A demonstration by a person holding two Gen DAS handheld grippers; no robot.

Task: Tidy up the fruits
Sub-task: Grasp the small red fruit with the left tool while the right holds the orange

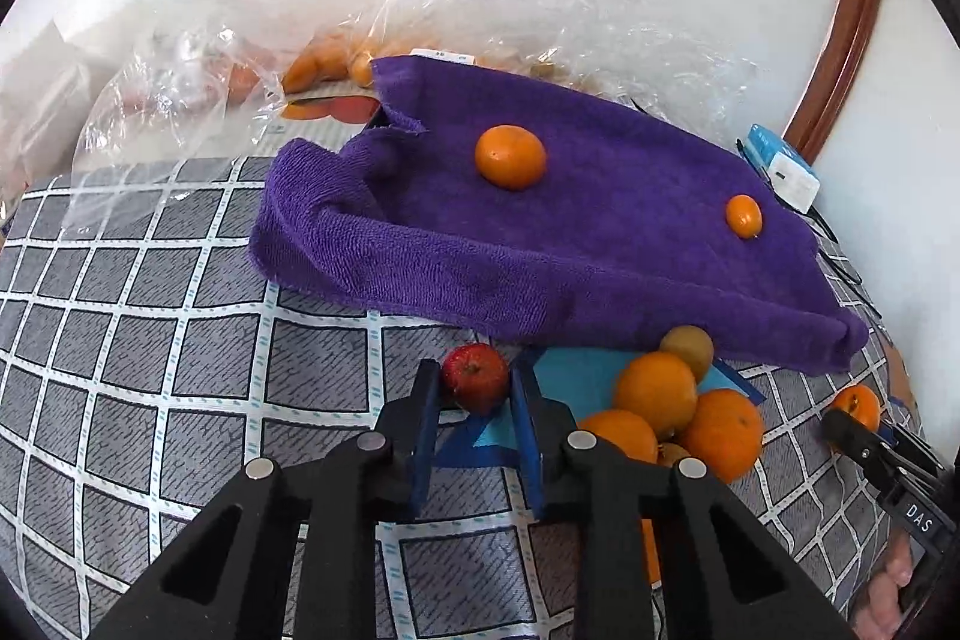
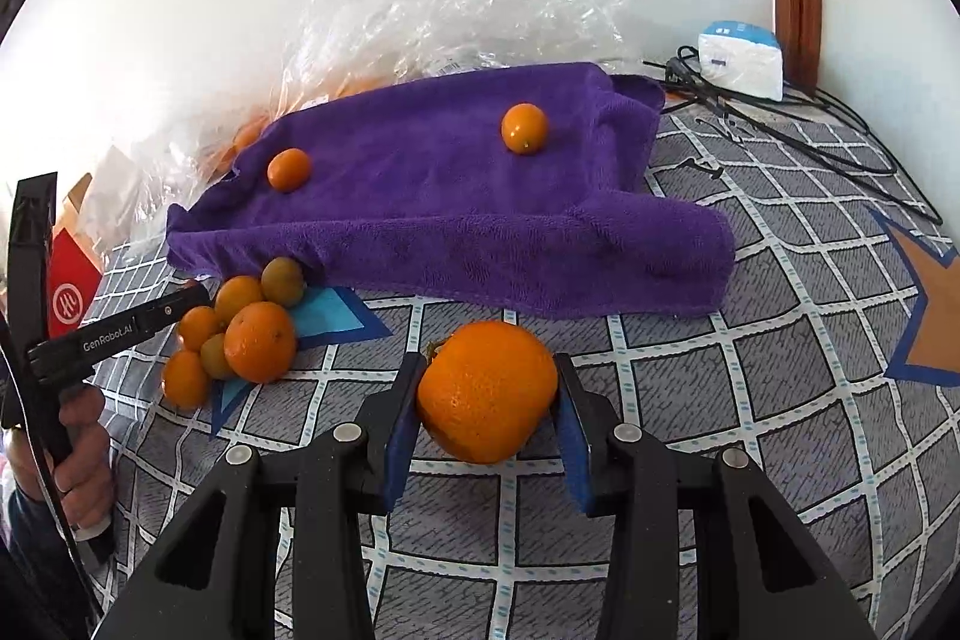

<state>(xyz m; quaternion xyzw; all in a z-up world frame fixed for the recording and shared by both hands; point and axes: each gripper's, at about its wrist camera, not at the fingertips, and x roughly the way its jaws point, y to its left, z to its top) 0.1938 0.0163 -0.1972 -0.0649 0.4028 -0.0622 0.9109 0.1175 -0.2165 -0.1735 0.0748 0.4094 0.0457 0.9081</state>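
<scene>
Left gripper (image 1: 475, 388): jaws clamped on a small round red apple-like fruit (image 1: 477, 377), held at the tips with a blue pad on either flank. The fruit sits lower centre of the left wrist view, just above a light-blue paper shape with dark-blue border (image 1: 585, 375) lying on the grey checked cloth surface (image 1: 180, 340).

Right gripper (image 2: 487, 394): jaws clamped on a large round orange (image 2: 487, 391), lower centre of the right wrist view; the orange fills the gap between the pads, stem end turned to the upper left.

Pile of oranges and smaller brownish-green fruits (image 1: 681, 409): lies on the blue paper shape, just right of the left jaws and lower right of centre in the left wrist view. In the right wrist view the same pile appears at middle left, well apart from the right jaws. Judgement: the left gripper is much the nearer to the pile; its fruit would travel a short way to the right, the right gripper's orange a long way to the left.

Purple terry towel (image 1: 540, 244): beyond both jaws, centre of frame, bearing two loose small oranges.

Orange paper star with blue border (image 2: 936, 304): right edge of the right wrist view, bare.
</scene>
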